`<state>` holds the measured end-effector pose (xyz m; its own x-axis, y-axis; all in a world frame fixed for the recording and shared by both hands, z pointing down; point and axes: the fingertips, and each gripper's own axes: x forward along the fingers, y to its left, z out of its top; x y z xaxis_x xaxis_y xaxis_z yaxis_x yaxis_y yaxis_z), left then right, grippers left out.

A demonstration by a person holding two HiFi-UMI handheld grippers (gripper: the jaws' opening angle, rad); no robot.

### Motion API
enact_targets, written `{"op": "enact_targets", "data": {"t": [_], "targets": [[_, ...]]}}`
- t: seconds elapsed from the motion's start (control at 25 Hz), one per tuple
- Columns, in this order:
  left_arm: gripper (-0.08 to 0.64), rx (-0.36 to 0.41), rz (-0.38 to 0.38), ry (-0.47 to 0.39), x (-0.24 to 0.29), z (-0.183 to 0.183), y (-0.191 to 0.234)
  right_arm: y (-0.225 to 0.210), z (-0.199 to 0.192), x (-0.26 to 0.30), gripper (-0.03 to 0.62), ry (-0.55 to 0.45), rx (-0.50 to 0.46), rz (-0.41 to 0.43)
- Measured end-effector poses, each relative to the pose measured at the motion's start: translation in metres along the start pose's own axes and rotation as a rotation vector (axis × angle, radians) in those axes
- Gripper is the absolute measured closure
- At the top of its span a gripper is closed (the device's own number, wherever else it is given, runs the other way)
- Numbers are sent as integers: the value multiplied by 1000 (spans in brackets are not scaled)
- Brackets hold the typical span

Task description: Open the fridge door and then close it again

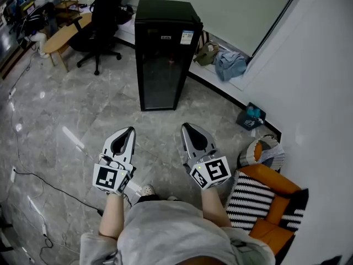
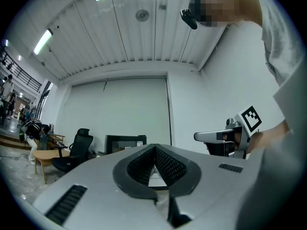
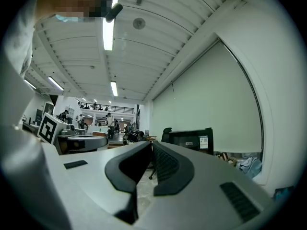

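Closest in the head view, the person's grey-shirted torso fills the bottom edge, and both forearms reach forward from it, roughly side by side and about level. The left hand point(image 1: 113, 200) carries the left gripper point(image 1: 130, 130), its marker cube facing up; in the left gripper view its jaws are pressed together at the tips with nothing between them. The right hand point(image 1: 211, 195) carries the right gripper point(image 1: 185, 126) just beside it, angled slightly inward, and its jaws are likewise clenched on nothing in the right gripper view. Both point out over the bare marble floor point(image 1: 71, 120). To the person's right, an orange seat with a striped cushion point(image 1: 259, 200) stands against the white wall. Farther ahead, well apart from both grippers, the black fridge point(image 1: 162, 59) stands upright with its dark glass door closed, a small label near its top corner. Blue cloth point(image 1: 229, 65) lies on the ledge to its right. Beyond it on the left are a black office chair point(image 1: 105, 15) and a wooden table point(image 1: 62, 35).
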<state>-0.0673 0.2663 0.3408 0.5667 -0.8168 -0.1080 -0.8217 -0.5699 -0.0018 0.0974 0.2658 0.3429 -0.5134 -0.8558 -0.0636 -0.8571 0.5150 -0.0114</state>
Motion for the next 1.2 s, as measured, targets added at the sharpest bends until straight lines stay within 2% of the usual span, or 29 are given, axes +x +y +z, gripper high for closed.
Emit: {"op": "enact_targets", "data": {"t": [0.52, 0.8, 1.2], "targets": [[546, -18, -29, 10, 12, -6, 59, 11, -8, 48, 566, -9, 4, -51], [546, -23, -33, 9, 49, -17, 74, -20, -16, 76, 566, 4, 16, -59], [546, -25, 30, -14, 132, -18, 105, -83, -9, 150, 566, -11, -2, 18]]}}
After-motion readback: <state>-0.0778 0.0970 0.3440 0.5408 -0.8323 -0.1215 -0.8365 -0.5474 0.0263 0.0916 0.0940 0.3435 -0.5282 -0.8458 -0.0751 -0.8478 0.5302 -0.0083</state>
